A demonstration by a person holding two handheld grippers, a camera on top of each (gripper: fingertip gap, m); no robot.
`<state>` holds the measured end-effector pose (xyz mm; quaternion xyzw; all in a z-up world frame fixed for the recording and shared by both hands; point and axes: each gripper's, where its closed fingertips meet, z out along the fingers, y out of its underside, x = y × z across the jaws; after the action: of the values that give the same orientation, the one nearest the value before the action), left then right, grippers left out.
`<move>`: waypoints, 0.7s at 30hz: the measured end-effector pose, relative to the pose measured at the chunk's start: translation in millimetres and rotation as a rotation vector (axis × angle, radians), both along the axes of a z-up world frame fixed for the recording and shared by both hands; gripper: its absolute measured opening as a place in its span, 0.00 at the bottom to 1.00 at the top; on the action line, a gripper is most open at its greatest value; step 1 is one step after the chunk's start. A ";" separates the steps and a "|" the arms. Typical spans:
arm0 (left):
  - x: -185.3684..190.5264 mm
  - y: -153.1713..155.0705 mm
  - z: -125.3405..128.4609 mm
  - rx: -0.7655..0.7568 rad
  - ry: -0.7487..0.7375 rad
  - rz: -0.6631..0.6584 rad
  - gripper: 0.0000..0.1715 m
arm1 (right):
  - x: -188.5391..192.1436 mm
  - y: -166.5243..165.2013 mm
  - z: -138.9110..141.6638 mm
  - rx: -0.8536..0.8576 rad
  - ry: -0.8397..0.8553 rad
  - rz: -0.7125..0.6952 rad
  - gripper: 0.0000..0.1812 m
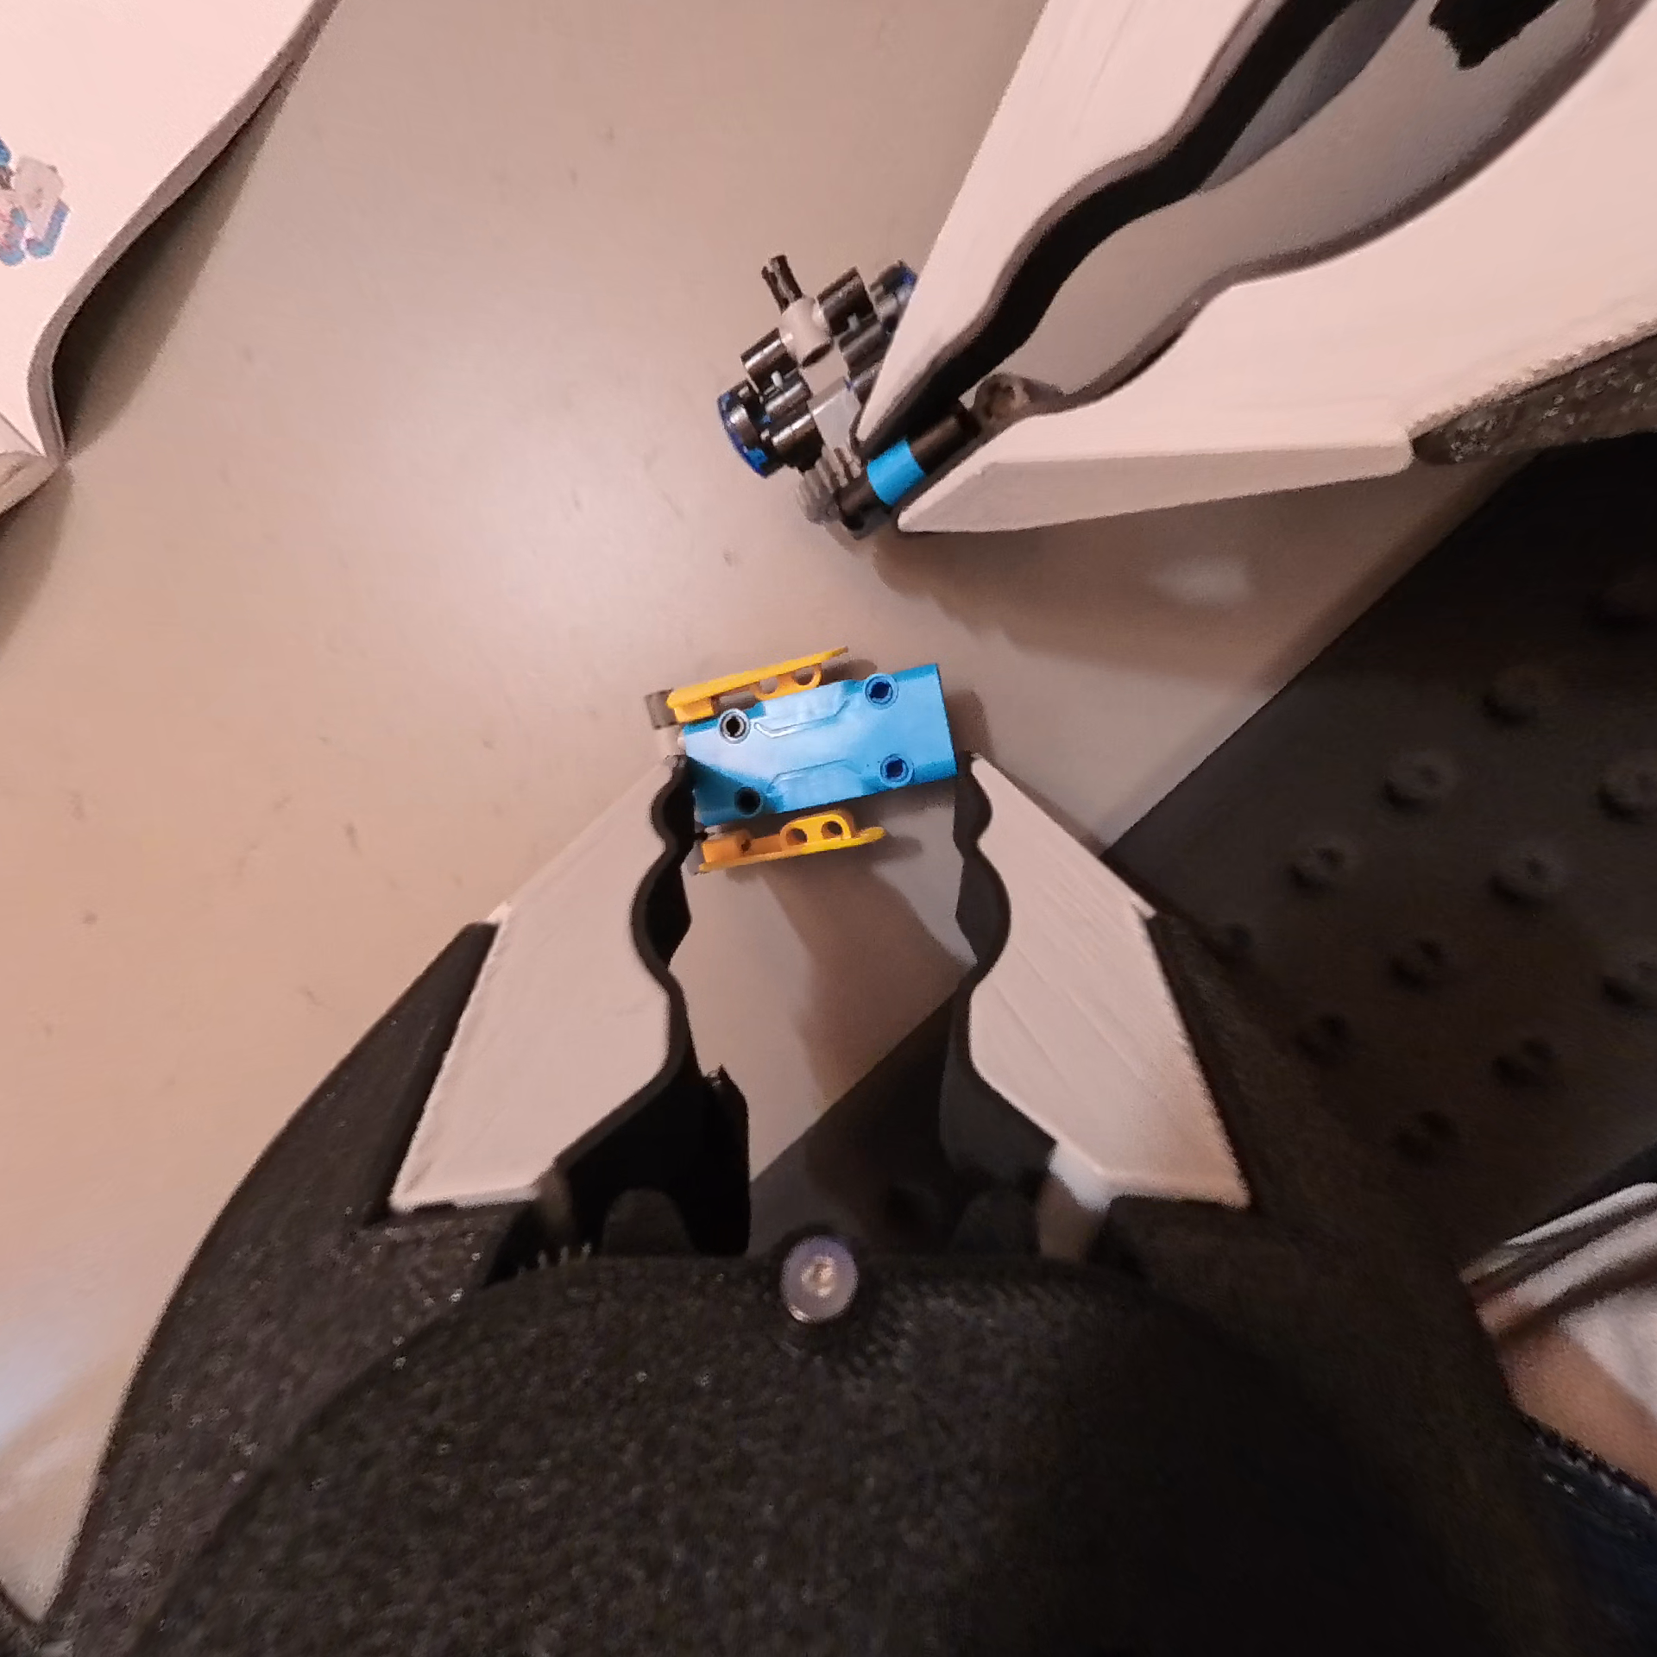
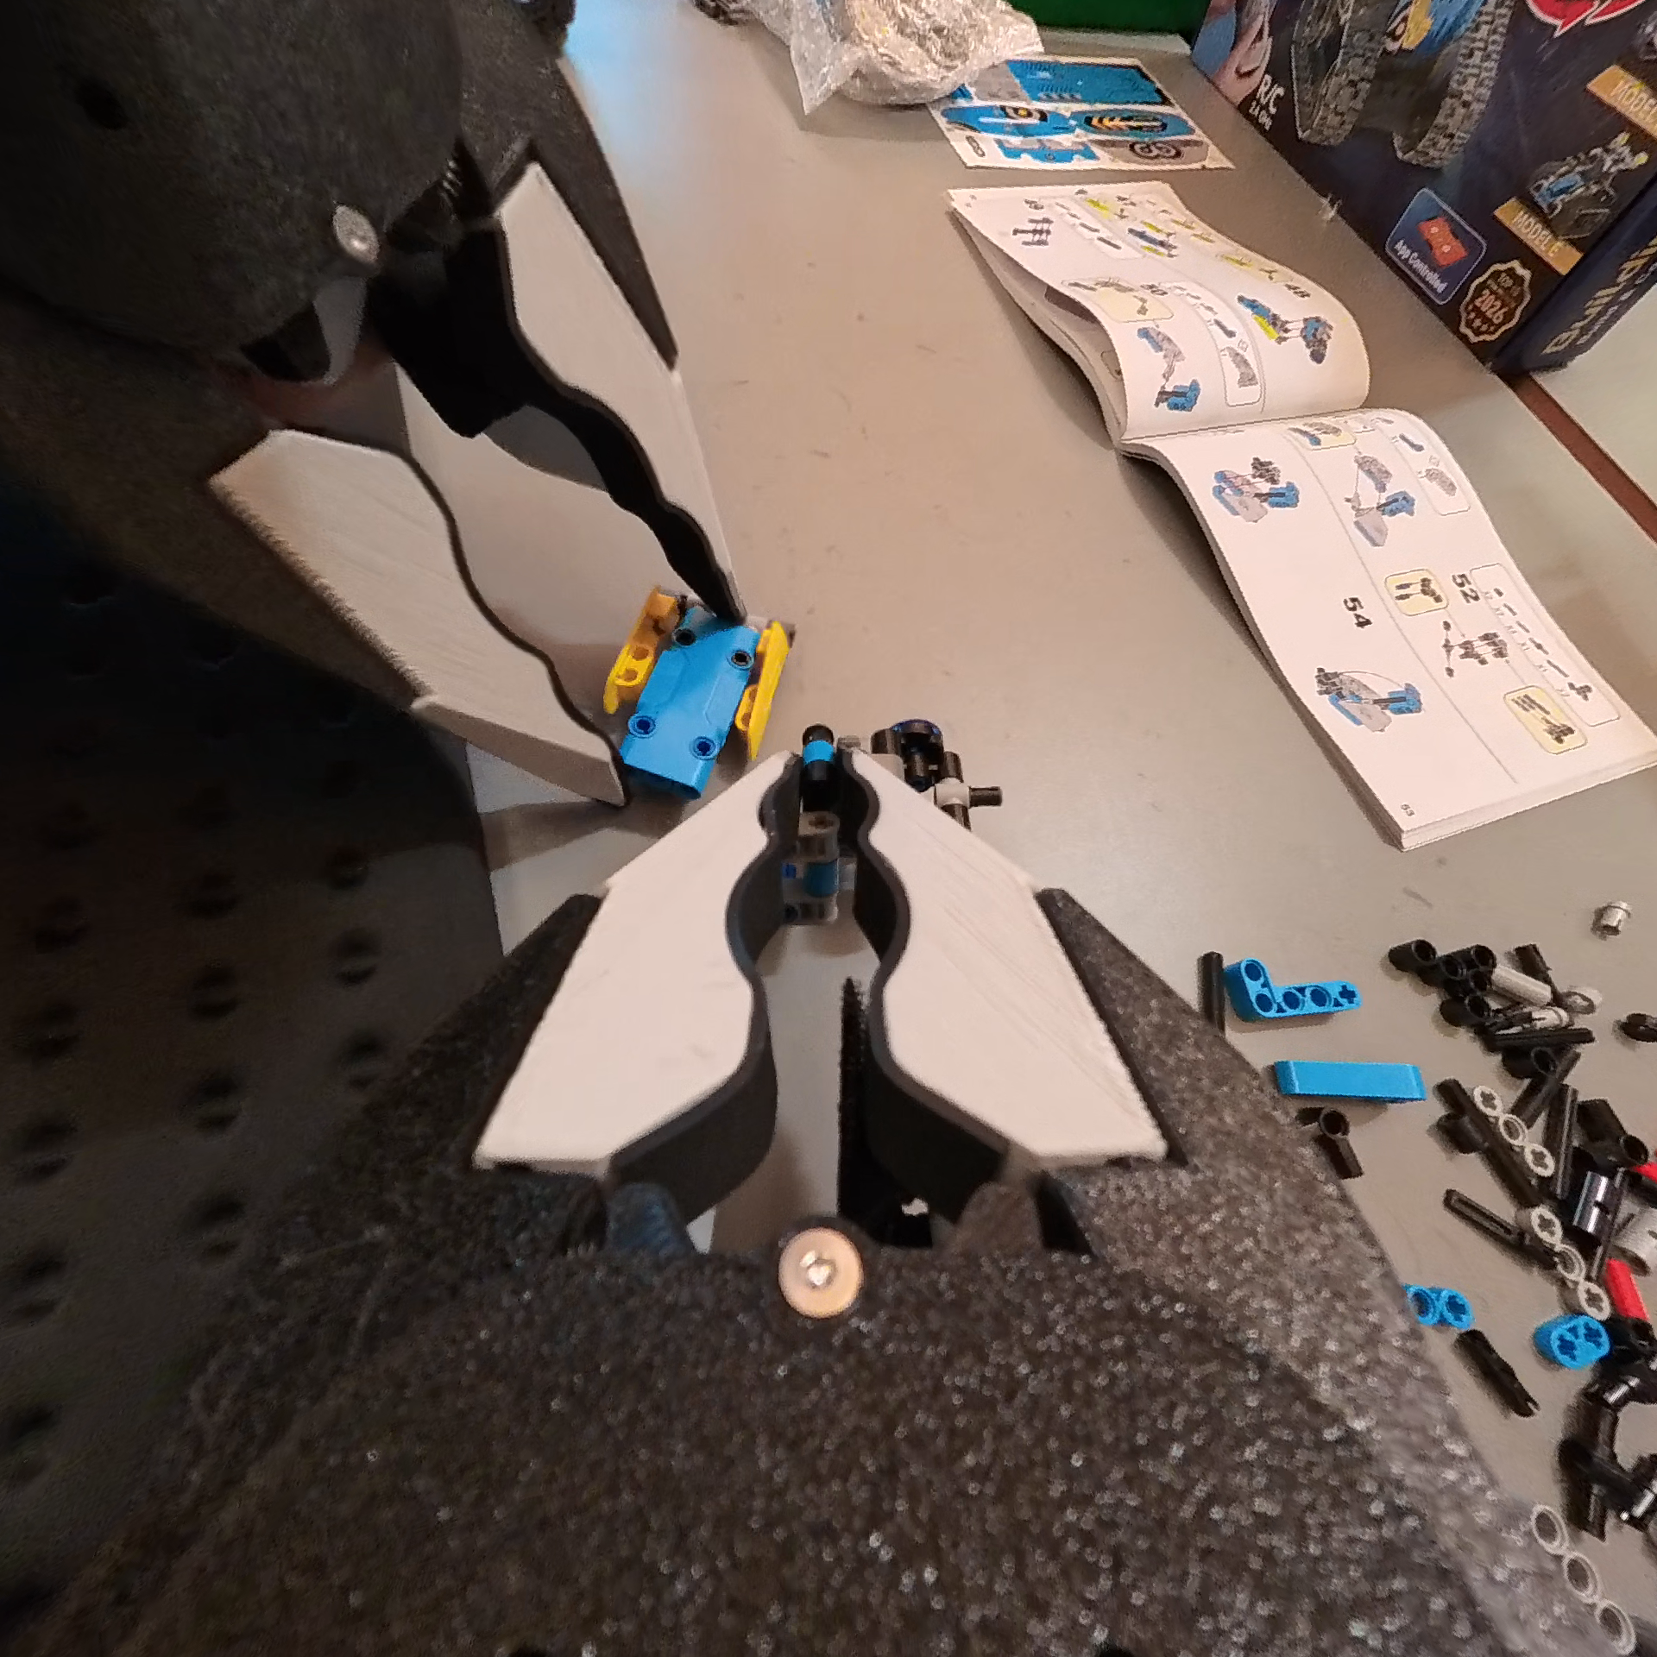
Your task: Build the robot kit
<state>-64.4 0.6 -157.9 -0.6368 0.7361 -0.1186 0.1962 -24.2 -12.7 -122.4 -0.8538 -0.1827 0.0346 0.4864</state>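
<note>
A blue block with a yellow piece on each side [image 1: 807, 762] lies on the grey table [image 1: 403, 583]. My left gripper [image 1: 820, 773] is open, its jaws on either side of the block; the left fingertip [image 1: 668, 789] touches it, and a narrow gap shows at the right one. My right gripper [image 2: 818, 762] is shut on a small black and grey assembly with a blue pin [image 2: 932, 767], held on the table just beyond the block. The right wrist view also shows the block [image 2: 690, 699] and the left gripper [image 2: 674, 695]. The left wrist view shows the right gripper [image 1: 883, 466] and the assembly [image 1: 789, 377].
An open instruction booklet [image 2: 1255, 502] lies to the right, with a sticker sheet [image 2: 1076, 125], a plastic bag [image 2: 897, 45] and a dark box [image 2: 1479, 134] behind it. Several loose black, blue and red parts [image 2: 1524, 1121] are spread at the near right. A white booklet edge [image 1: 108, 179] shows at the upper left. Across from one pair of fingers to the other is roughly 6 cm.
</note>
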 end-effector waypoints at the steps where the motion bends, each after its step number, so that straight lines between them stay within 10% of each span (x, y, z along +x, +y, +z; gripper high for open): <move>1: 1.4 0.2 0.4 -0.012 -0.001 -0.015 0.34 | 0.9 0.1 0.1 0.001 -0.001 -0.004 0.04; 6: 11.9 1.3 18.2 -0.096 -0.149 -0.180 0.34 | 15.9 -0.4 14.0 0.043 0.117 -0.072 0.04; 13: -1.3 -27.6 144.7 -0.835 -0.835 -0.409 0.34 | 4.9 -6.1 94.6 0.259 0.721 0.091 0.04; 21: -20.6 -19.9 158.6 -0.987 -0.897 -0.497 0.33 | -27.5 16.3 106.8 0.226 0.865 0.143 0.04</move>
<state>-85.0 -19.3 0.7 -0.3546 0.5682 -0.7300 0.1360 -51.7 3.6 -15.6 -0.6877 -0.0237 0.4014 0.6044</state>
